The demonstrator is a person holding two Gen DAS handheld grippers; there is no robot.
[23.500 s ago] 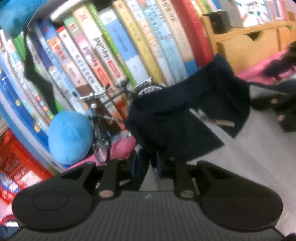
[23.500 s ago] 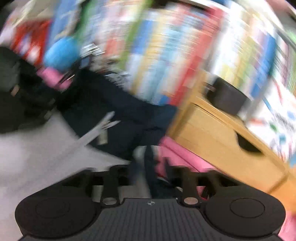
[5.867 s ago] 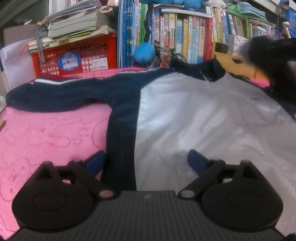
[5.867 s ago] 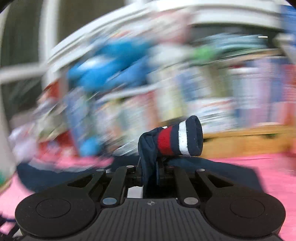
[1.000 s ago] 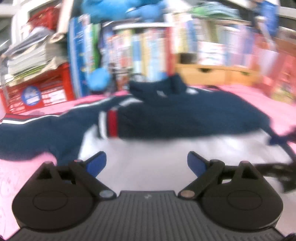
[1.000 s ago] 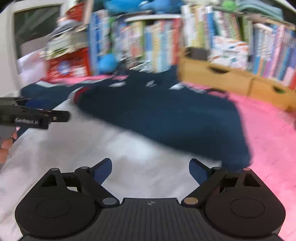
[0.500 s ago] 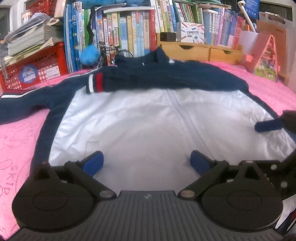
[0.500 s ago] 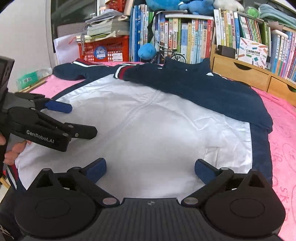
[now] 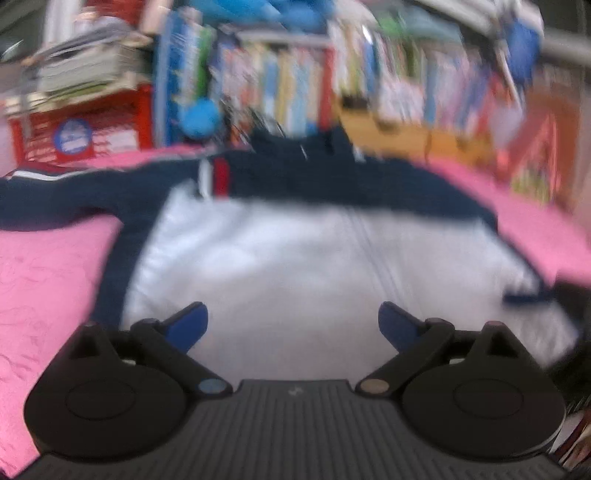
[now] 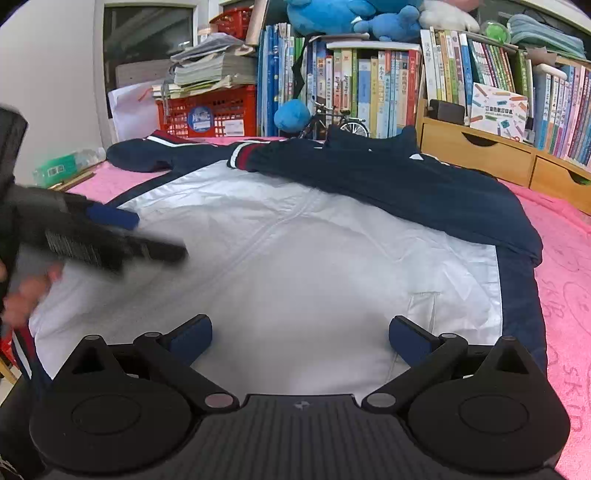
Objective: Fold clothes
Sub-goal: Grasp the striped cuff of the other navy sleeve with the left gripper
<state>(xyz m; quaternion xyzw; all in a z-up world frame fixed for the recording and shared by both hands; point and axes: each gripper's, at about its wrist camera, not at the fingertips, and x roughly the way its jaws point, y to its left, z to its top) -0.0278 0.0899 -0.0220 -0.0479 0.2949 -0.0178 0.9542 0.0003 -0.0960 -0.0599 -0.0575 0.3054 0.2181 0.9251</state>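
On the pink quilted bedcover point(image 10: 569, 258), the navy-and-white nylon jacket point(image 10: 295, 258) lies spread, one striped-cuff navy sleeve point(image 10: 388, 177) folded across — slippery, it may slide off as both wide-open, empty grippers, left gripper point(image 9: 291, 321) and right gripper point(image 10: 299, 332), pinch the hem.

Pink cloth point(image 10: 565, 236) spread over table, faint line drawings seen on it. Red plastic basket point(image 10: 210, 110) set at back left, round blue sticker on front, stacked papers and books point(image 10: 210, 70) piled on top. Row of upright books point(image 10: 369, 85) lined along back. Blue plush ball point(image 10: 291, 115) placed beside miniature bicycle point(image 10: 338, 122). Wooden drawer unit point(image 10: 480, 155) positioned at right. Blue plush toy point(image 10: 343, 14) laid atop books. Green packet point(image 10: 55, 170) seen at far left edge.
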